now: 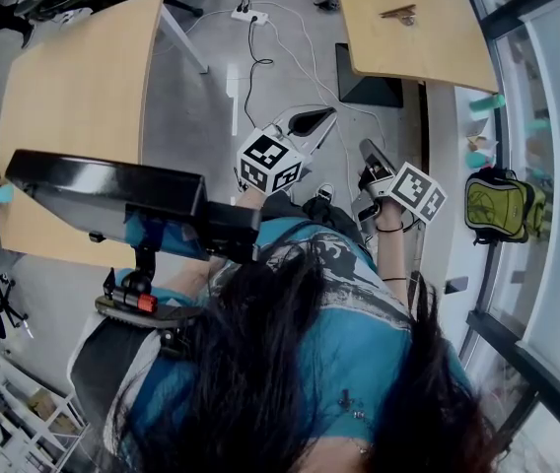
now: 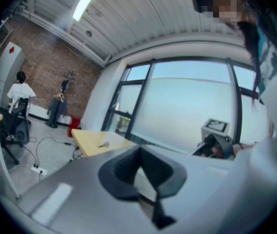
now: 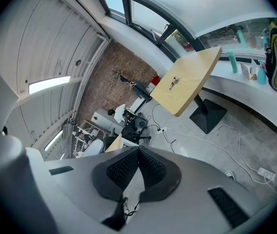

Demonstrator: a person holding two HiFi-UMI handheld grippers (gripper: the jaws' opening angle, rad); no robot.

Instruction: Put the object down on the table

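Short of the far table: a person in a blue shirt holds both grippers out over the grey floor, jaw tips toward that table.
Left gripper: jaws pressed together with nothing between them, marker cube on the person's side.
Right gripper: jaws fully closed and empty, just beside the left gripper, on the side toward the windows.
Object: a small dark item lying on the far table's top, well apart from both grippers.
Second table: well to the left of the far table, across the floor.
Cables: trailing over the floor left of the far table.
Green backpack: on the window ledge, right of the far table.
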